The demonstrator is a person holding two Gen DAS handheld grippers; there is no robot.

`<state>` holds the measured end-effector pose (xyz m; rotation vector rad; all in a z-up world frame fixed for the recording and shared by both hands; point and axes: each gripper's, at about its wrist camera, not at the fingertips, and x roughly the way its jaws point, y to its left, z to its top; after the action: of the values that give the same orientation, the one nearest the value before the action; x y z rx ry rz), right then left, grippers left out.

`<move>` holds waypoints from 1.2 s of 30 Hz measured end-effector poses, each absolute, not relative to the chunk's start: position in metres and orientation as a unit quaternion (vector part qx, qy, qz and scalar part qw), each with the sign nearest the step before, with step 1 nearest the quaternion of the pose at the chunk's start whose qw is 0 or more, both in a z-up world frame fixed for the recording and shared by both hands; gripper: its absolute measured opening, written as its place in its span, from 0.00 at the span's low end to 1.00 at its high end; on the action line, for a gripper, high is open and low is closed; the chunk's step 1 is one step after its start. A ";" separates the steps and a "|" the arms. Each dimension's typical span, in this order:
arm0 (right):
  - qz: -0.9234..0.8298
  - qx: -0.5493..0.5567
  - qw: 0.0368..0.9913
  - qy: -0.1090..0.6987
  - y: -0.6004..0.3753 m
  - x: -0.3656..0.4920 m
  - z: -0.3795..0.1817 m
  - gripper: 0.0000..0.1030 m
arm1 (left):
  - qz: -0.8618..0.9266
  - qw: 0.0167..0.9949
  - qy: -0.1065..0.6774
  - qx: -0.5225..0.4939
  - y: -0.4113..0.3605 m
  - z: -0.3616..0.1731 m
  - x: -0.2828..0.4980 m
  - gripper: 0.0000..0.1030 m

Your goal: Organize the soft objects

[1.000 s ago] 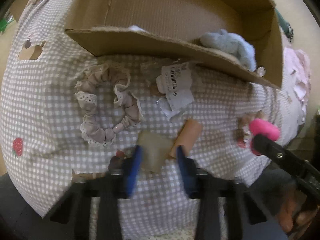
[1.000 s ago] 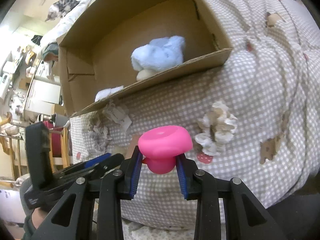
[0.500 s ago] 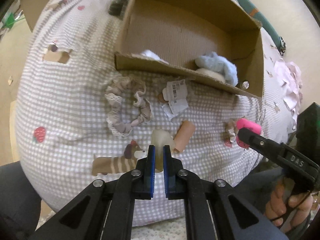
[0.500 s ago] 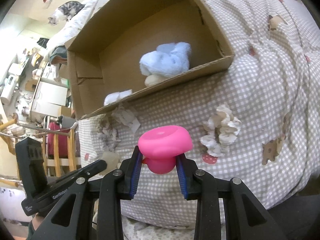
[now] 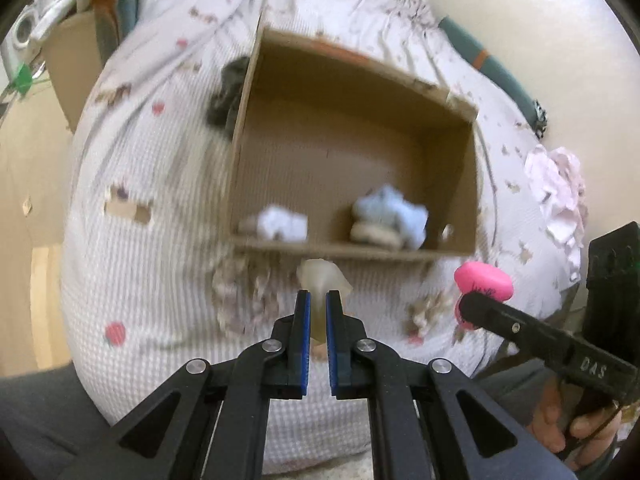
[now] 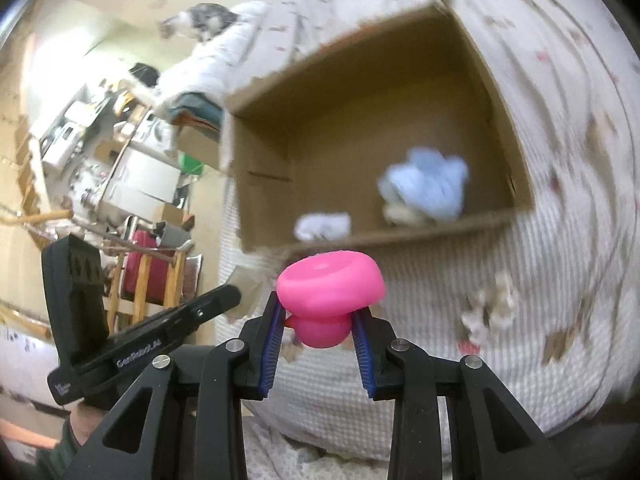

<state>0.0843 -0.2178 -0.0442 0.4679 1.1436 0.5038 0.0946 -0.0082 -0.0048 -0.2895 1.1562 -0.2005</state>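
Tools both hold toys: left tool (image 5: 318,300) squeezes a pale squishy (image 5: 322,276), right tool (image 6: 320,320) clamps the pink mushroom (image 6: 330,286). Either could slip before reaching the box (image 5: 474,184) at frame middle.

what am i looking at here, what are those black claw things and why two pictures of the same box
There is no robot. A person holds a hand-squeezed gripper in each hand, and a wide-angle camera on each looks forward along its two fingers. That gives two views of one scene, and each view catches the other gripper at its side.

In the left wrist view, the left gripper is shut on a pale soft piece. In the right wrist view, the right gripper is shut on a pink mushroom-shaped toy.

Both point at a cardboard box lying on a checked bed cover. Inside are a light blue plush and a white soft thing. Frilly cloth bits lie on the cover in front; the blur hides what they are.
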 end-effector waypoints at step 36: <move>0.226 0.136 0.774 0.575 -0.173 0.177 -0.113 0.34 | -0.046 0.847 0.527 -0.043 -0.032 -0.052 0.196 0.08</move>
<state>0.1766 -0.1732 -0.1129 0.2939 1.2462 0.4897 0.1957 -0.0319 -0.0519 -0.0904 1.1120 -0.0980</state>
